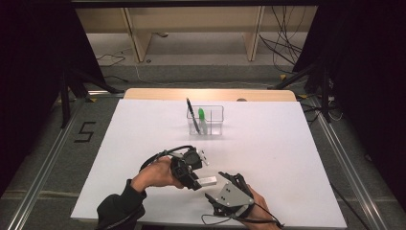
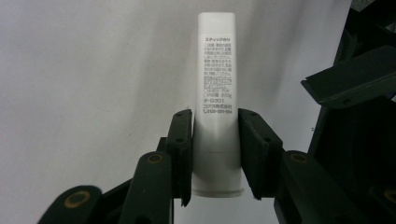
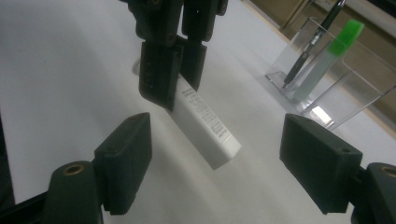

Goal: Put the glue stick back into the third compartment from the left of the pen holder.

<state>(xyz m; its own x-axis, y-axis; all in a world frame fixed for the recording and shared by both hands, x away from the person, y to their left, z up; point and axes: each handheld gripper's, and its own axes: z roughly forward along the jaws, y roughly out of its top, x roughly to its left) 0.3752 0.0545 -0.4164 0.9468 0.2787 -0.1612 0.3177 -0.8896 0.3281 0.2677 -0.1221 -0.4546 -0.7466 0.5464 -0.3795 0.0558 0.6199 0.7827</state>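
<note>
A white glue stick (image 2: 216, 60) with small black print is clamped near its base by my left gripper (image 2: 215, 121), which holds it just above the white table. In the high view the left gripper (image 1: 195, 182) sits at the front centre, the stick (image 1: 208, 181) pointing right toward my right gripper (image 1: 215, 187). The right gripper (image 3: 219, 140) is open. The stick's free end (image 3: 219, 149) hangs between its two wide-apart pads (image 3: 126, 158), touching neither. The left gripper (image 3: 173, 70) grips the far end of the stick.
A clear plastic organizer (image 1: 213, 125) stands at the middle back of the white table (image 1: 277, 153), holding a black pen (image 1: 190, 112) and a green-capped highlighter (image 1: 202, 117). Both show in the right gripper view, the pen (image 3: 313, 42) beside the highlighter (image 3: 343, 39). The table's front edge is close below the hands.
</note>
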